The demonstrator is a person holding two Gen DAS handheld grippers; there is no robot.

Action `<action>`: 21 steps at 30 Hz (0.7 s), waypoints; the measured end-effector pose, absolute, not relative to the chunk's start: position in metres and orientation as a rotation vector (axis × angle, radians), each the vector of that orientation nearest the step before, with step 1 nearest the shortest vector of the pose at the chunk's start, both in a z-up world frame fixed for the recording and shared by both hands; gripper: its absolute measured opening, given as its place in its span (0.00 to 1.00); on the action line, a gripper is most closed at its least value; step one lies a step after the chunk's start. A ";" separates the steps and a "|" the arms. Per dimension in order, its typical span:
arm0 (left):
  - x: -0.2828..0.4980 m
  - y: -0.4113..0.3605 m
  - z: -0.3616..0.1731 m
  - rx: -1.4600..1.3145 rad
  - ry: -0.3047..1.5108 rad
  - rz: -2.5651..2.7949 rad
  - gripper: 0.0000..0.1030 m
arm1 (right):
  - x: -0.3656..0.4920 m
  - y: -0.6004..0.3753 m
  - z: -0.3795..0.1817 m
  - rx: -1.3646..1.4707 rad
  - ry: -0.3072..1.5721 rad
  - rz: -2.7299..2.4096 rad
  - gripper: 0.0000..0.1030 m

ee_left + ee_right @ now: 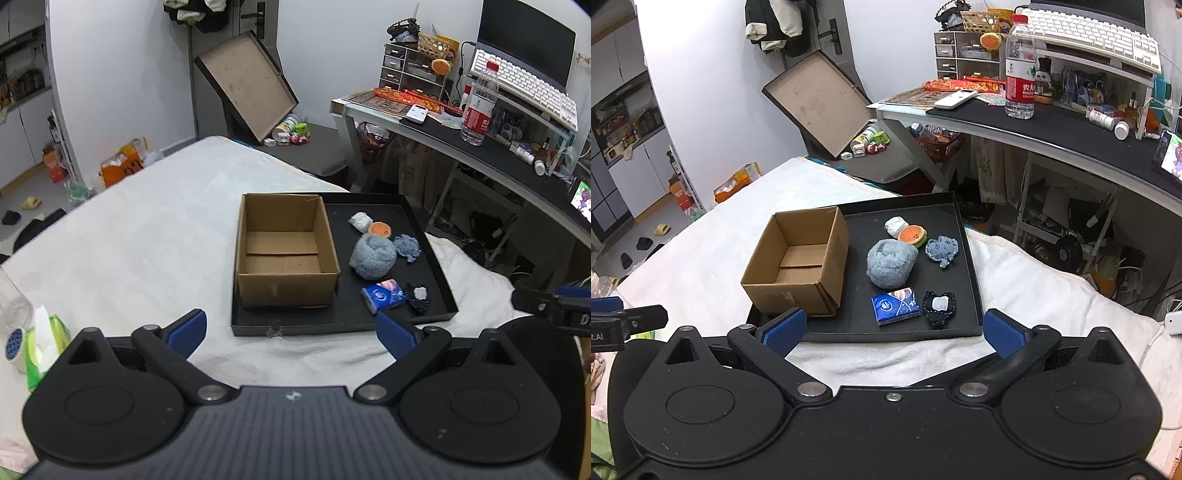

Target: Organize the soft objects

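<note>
Both grippers, left (pixel 290 334) and right (pixel 892 332), are hovering spread and empty just short of the tray (pixel 973 280) lying on the bed. In the tray, the tissue pack (pixel 895 306) and black pouch (pixel 940 306) are sitting nearest, the grey plush (pixel 890 267) behind, the empty box (pixel 798 266) at its left side.

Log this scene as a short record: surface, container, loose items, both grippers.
surface: shallow black tray on a white blanket
container: open brown cardboard box, empty, on the tray's left side
loose items: fluffy grey-blue ball, orange round plush, white soft lump, blue knitted piece, blue tissue packet, black pouch
left gripper: open, holding nothing
right gripper: open, holding nothing
</note>
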State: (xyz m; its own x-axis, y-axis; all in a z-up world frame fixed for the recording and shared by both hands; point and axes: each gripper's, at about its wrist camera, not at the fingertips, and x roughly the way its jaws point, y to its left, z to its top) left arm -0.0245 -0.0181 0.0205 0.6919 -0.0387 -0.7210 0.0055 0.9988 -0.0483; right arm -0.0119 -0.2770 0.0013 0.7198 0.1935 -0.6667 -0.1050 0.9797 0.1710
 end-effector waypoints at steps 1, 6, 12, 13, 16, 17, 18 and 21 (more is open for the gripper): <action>-0.023 -0.018 0.021 -0.041 0.801 -0.021 0.95 | -0.010 -0.278 0.000 0.127 0.753 0.167 1.00; -0.015 -0.020 0.016 -0.032 0.789 -0.015 0.95 | -0.002 -0.280 -0.009 0.135 0.776 0.157 1.00; -0.004 -0.025 0.008 -0.022 0.784 -0.029 0.95 | 0.009 -0.278 -0.017 0.129 0.799 0.143 1.00; -0.002 -0.025 0.005 -0.018 0.791 -0.030 0.95 | 0.011 -0.278 -0.019 0.121 0.801 0.142 1.00; 0.003 -0.022 -0.004 -0.021 0.812 -0.019 0.95 | 0.016 -0.278 -0.027 0.123 0.822 0.141 1.00; 0.005 -0.020 -0.006 -0.023 0.816 -0.017 0.95 | 0.018 -0.277 -0.029 0.126 0.831 0.142 1.00; 0.006 -0.018 -0.008 -0.028 0.819 -0.012 0.95 | 0.020 -0.277 -0.031 0.126 0.840 0.142 1.00; 0.010 -0.013 -0.013 -0.048 0.822 0.001 0.95 | 0.026 -0.274 -0.037 0.115 0.851 0.143 1.00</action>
State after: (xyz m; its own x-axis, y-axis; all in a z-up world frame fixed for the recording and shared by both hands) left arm 0.0098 -0.0129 -0.0130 0.6805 -0.0179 -0.7325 -0.0195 0.9989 -0.0426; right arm 0.0259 -0.2739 -0.0374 0.6504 0.1717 -0.7399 -0.0802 0.9842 0.1579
